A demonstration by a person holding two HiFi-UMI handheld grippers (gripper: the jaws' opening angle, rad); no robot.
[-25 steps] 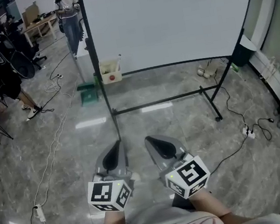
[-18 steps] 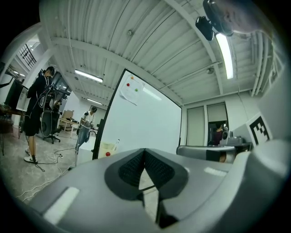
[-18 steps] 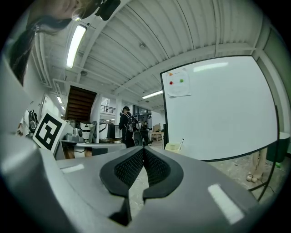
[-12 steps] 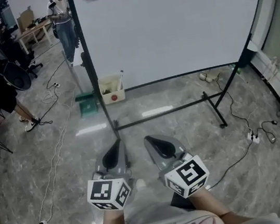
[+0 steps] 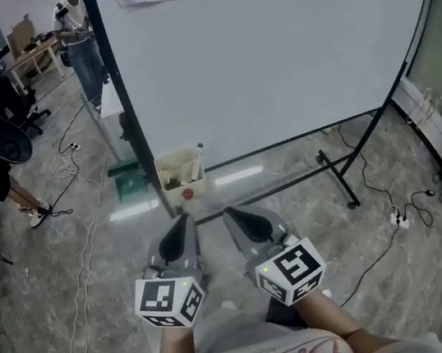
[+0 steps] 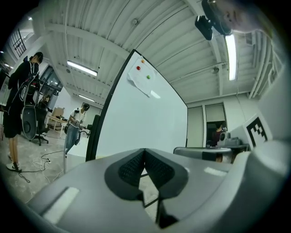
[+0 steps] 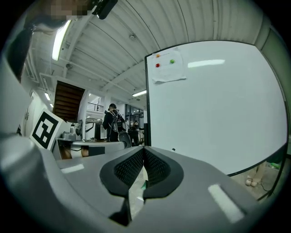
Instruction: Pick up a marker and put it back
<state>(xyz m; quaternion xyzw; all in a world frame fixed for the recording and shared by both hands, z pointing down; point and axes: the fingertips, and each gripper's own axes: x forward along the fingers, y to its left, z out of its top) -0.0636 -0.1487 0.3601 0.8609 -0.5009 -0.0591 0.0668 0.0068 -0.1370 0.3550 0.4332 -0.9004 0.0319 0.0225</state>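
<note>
A small cream box (image 5: 181, 179) hangs on the whiteboard's black post, with a white marker (image 5: 197, 160) standing in it. The whiteboard (image 5: 268, 56) fills the upper middle of the head view. My left gripper (image 5: 182, 220) and right gripper (image 5: 230, 213) are held side by side just below the box, apart from it. Both are shut with nothing between the pads. In the left gripper view the jaws (image 6: 144, 151) meet against the whiteboard (image 6: 136, 123). The right gripper view shows its jaws (image 7: 143, 149) closed too, the whiteboard (image 7: 213, 109) beyond.
The whiteboard stand's black leg (image 5: 334, 176) crosses the floor to the right. Cables and a power strip (image 5: 396, 218) lie at the right, more cables (image 5: 77, 236) at the left. A green object (image 5: 126, 182) sits by the post. People (image 5: 73, 33) stand at the back left.
The head view has come closer to the whiteboard. The box with the marker now sits just above the gripper tips. Both grippers stay shut and side by side.
</note>
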